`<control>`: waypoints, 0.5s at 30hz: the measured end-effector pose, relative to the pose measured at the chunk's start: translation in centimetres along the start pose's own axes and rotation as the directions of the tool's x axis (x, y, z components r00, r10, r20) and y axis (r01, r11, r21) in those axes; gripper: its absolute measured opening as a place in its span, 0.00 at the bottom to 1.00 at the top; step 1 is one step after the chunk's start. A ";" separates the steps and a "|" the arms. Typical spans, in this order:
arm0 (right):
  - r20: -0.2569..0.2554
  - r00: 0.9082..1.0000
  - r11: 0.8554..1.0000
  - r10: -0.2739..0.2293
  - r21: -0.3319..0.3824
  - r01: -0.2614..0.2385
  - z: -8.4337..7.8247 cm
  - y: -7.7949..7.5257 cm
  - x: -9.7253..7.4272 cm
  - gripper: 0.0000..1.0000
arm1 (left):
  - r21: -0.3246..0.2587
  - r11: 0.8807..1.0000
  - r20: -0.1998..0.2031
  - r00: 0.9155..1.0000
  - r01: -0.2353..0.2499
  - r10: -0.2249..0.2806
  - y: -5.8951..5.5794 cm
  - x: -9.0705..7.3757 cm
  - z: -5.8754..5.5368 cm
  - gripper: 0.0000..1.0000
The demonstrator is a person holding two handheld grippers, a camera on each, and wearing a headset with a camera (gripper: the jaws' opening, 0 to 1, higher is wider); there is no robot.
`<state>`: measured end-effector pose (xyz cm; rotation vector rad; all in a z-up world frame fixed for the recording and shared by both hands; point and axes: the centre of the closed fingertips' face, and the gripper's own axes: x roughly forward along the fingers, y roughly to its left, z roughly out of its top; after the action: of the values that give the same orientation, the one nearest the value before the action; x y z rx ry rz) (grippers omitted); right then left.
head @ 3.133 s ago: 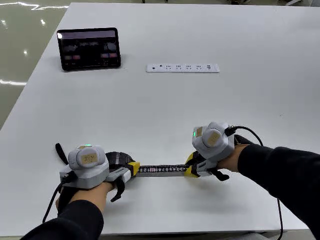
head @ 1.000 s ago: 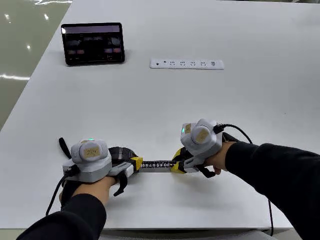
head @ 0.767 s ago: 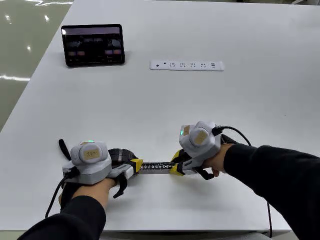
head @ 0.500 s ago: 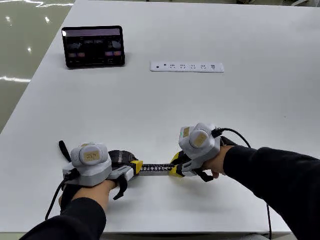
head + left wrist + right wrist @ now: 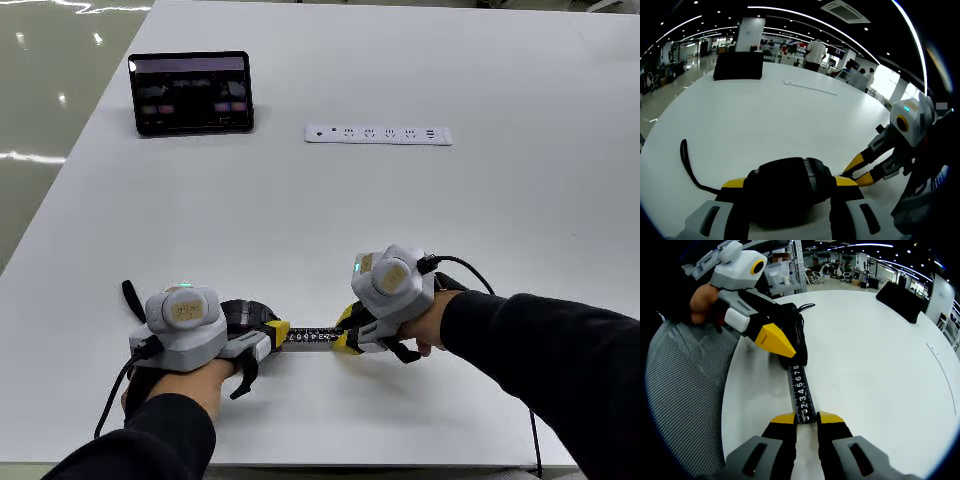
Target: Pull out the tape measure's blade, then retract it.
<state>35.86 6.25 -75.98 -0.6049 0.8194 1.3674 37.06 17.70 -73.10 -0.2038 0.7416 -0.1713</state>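
A black tape measure case (image 5: 245, 318) lies near the table's front edge, held between the jaws of my left gripper (image 5: 268, 334). In the left gripper view the case (image 5: 787, 189) sits between the yellow-tipped jaws. A short length of blade (image 5: 310, 336) runs right from the case to my right gripper (image 5: 345, 340), which is shut on the blade's end. The right gripper view looks along the numbered blade (image 5: 800, 392) from my right gripper (image 5: 806, 418) to the case (image 5: 790, 332) and the left gripper (image 5: 772, 340). A black wrist strap (image 5: 687, 167) trails left of the case.
A dark tablet (image 5: 192, 92) stands at the back left of the white table (image 5: 330, 210). A white power strip (image 5: 379, 134) lies at the back middle. The table's front edge is just below both grippers. A mesh chair (image 5: 682, 405) is beside the table.
My right gripper has moved left toward the case, and the exposed blade has grown shorter. The left gripper has kept its hold on the case.
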 end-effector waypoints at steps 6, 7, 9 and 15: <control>0.003 1.000 1.000 -0.003 -0.004 0.003 0.2 0.1 0.2 0.11 | -0.002 1.000 0.001 1.000 0.000 0.000 0.0 0.0 0.0 0.61; 0.004 1.000 1.000 -0.003 -0.005 0.003 0.3 0.2 0.2 0.11 | -0.002 1.000 0.001 1.000 0.000 0.000 0.0 0.0 0.0 0.61; 0.005 1.000 1.000 -0.003 -0.003 0.003 0.3 0.1 0.3 0.11 | -0.002 1.000 0.001 1.000 0.000 0.000 0.0 0.0 0.0 0.61; 0.016 1.000 1.000 -0.004 0.000 0.004 0.6 0.1 0.4 0.11 | -0.003 1.000 0.001 1.000 0.000 0.000 0.0 0.0 0.0 0.61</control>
<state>35.89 6.97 -75.99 -0.5947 0.8047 1.3666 37.05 17.69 -73.14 -0.2072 0.7407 -0.1701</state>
